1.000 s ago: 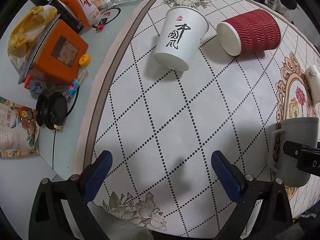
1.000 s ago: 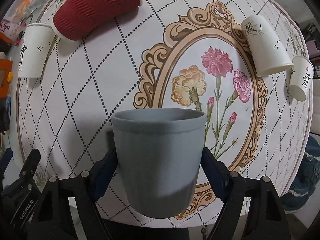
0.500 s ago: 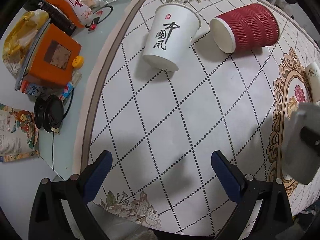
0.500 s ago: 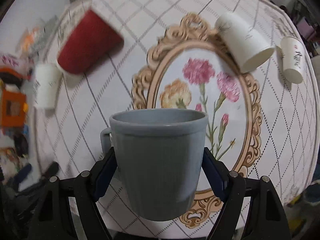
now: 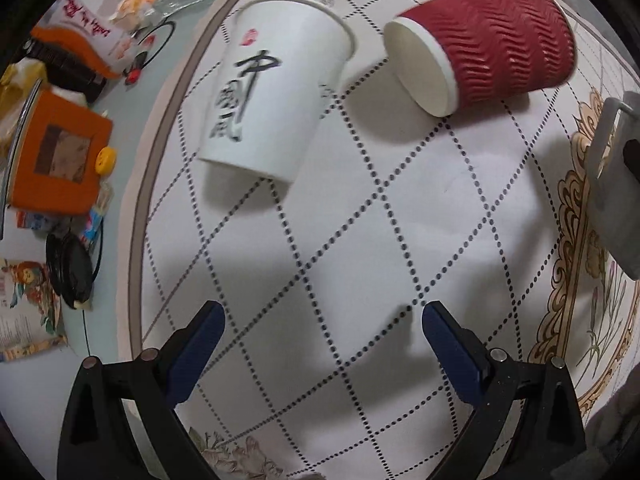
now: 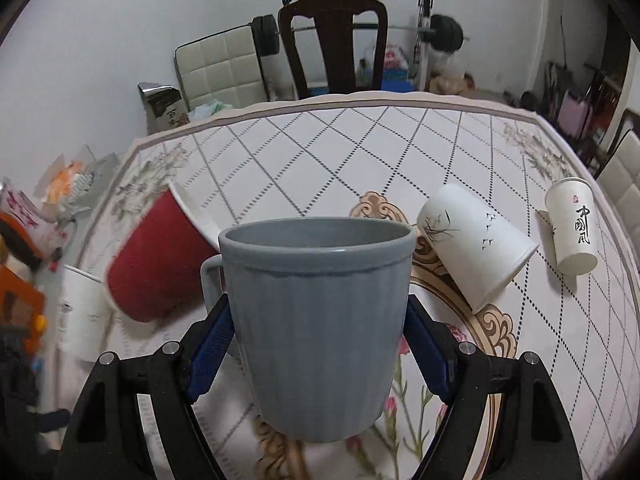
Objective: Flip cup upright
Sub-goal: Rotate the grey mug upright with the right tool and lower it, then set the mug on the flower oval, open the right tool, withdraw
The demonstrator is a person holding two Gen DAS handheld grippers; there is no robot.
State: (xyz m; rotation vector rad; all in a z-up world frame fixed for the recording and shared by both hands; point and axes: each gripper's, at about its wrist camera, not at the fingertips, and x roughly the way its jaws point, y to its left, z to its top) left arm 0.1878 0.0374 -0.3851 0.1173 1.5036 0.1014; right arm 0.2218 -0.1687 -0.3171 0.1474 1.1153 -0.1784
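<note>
One grey mug (image 6: pixel 318 328), four paper cups (image 6: pixel 476 246)

Home, prob. a dining rm doubling as gym/storage: floral tablecloth (image 6: pixel 360 140) on the desk, dark wood dining chair (image 6: pixel 334 40), barbell (image 6: pixel 360 28) on rack w/ padded bench (image 6: pixel 220 68), snack packets (image 5: pixel 92 36) at desk edge.

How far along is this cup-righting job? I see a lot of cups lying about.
Nothing stands finished on the table yet. In hand: the right gripper clamps the grey mug, mouth up, not yet set down. The left gripper is open and empty. Left: the red cup and three white paper cups lie on their sides.
</note>
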